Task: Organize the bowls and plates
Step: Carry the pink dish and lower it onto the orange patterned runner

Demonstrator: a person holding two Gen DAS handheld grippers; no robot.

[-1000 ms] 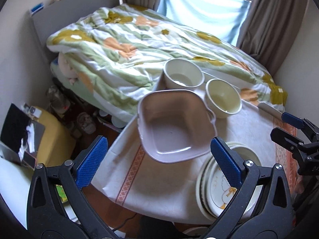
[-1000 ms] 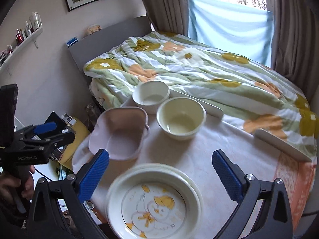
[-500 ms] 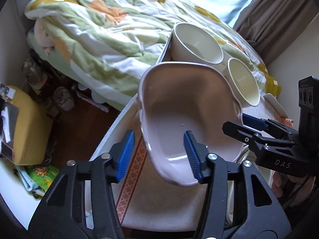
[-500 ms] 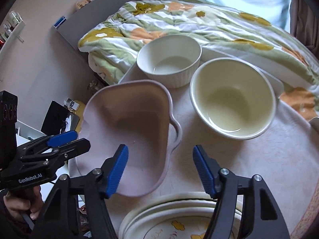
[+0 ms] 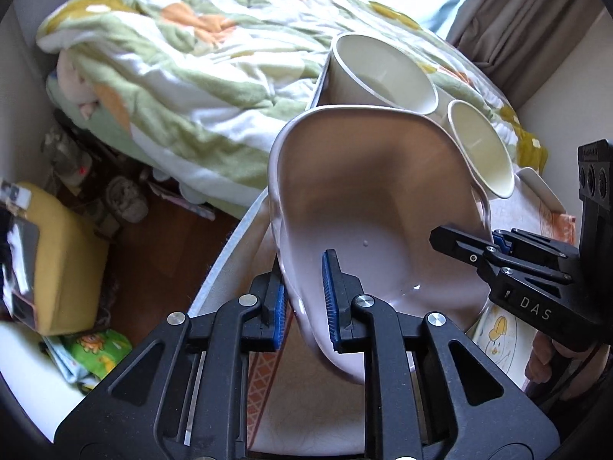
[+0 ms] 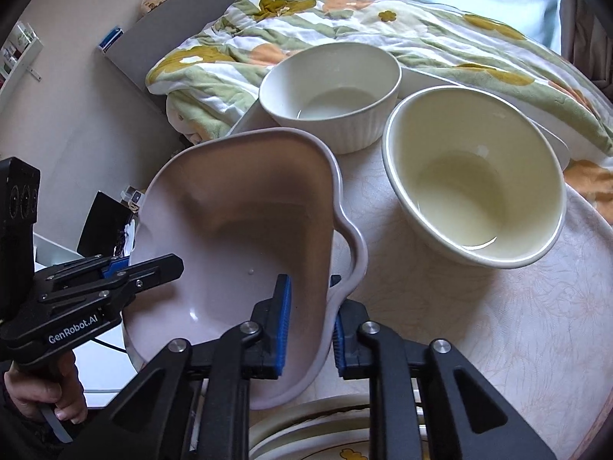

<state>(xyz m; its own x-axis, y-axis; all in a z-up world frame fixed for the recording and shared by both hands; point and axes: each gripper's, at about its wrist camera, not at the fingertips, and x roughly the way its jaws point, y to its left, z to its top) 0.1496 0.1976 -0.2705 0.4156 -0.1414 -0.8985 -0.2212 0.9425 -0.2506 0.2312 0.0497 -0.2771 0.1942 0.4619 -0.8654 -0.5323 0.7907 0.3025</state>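
A pink square dish (image 5: 375,199) (image 6: 237,207) sits at the table's left edge. My left gripper (image 5: 304,295) (image 6: 126,268) is shut on its left rim, one blue pad inside the wall and one outside. My right gripper (image 6: 309,318) (image 5: 494,245) straddles the opposite rim beside the dish's handle; its jaws are closing and the pads press on the wall. Behind the dish stand a white ribbed bowl (image 6: 333,88) (image 5: 383,73) and a cream bowl (image 6: 471,195) (image 5: 479,145). A stack of plates (image 6: 325,433) (image 5: 494,337) with a duck picture lies nearest me.
The round table (image 6: 517,326) has a pale cloth and meets a bed with a flowered quilt (image 5: 191,57) at the back. A yellow cushion (image 5: 57,253) and clutter lie on the floor to the left. A hand (image 6: 42,395) grips the left gripper's handle.
Both grippers came down from above the table to the pink dish. Their jaws went from wide open to closed on its two opposite rims.
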